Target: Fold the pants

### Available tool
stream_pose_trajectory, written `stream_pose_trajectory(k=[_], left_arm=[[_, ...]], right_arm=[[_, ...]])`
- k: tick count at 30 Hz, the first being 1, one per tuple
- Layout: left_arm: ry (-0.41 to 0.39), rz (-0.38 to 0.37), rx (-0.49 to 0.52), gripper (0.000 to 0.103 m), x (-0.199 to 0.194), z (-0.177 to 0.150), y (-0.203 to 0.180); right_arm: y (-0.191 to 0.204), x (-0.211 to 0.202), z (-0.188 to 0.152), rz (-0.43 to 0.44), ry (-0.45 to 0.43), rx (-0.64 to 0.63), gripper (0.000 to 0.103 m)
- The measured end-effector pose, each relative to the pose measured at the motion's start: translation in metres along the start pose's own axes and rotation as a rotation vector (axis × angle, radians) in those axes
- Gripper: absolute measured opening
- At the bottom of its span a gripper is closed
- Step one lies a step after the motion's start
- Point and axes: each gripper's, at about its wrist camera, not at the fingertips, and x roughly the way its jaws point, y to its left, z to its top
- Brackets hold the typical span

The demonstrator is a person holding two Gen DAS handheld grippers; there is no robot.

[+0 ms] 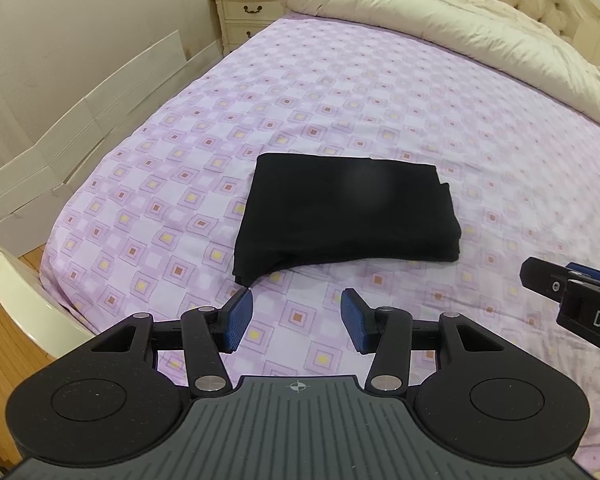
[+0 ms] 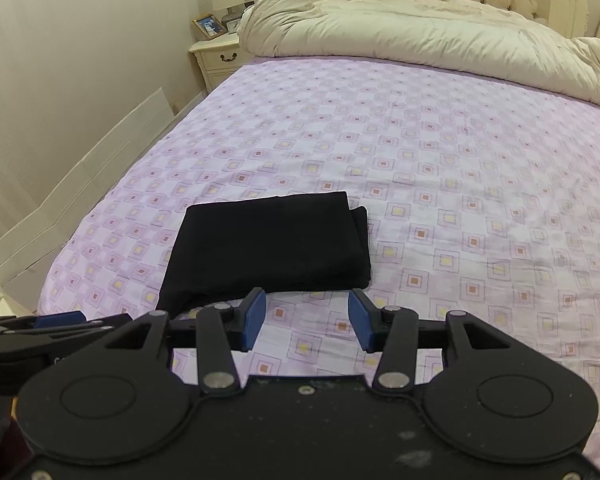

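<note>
Black pants (image 1: 348,216) lie folded into a thick rectangle; both grippers' fingers (image 1: 240,316) gape empty.

In the left wrist view, the white raised letters "DA" stand on the black body of the right gripper (image 1: 572,280) where it enters at the right edge; the rest of the word is cut off by the frame. A small crosshair target sign is printed on the ribbed grey plate (image 1: 298,387) of the left gripper's body. In the right wrist view, faint pale lettering on the left gripper (image 2: 60,322) is too blurred and hidden to read.
</note>
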Motion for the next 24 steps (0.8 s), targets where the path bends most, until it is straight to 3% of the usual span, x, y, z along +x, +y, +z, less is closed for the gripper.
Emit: stream_pose_trajectory(k=[24], left_arm=[[0.023,0.003,0.014,0.047,0.0074,0.0024,-0.0036]], right_arm=[[-0.0017,0.01,0.0033,0.0,0.012,0.022,0.049]])
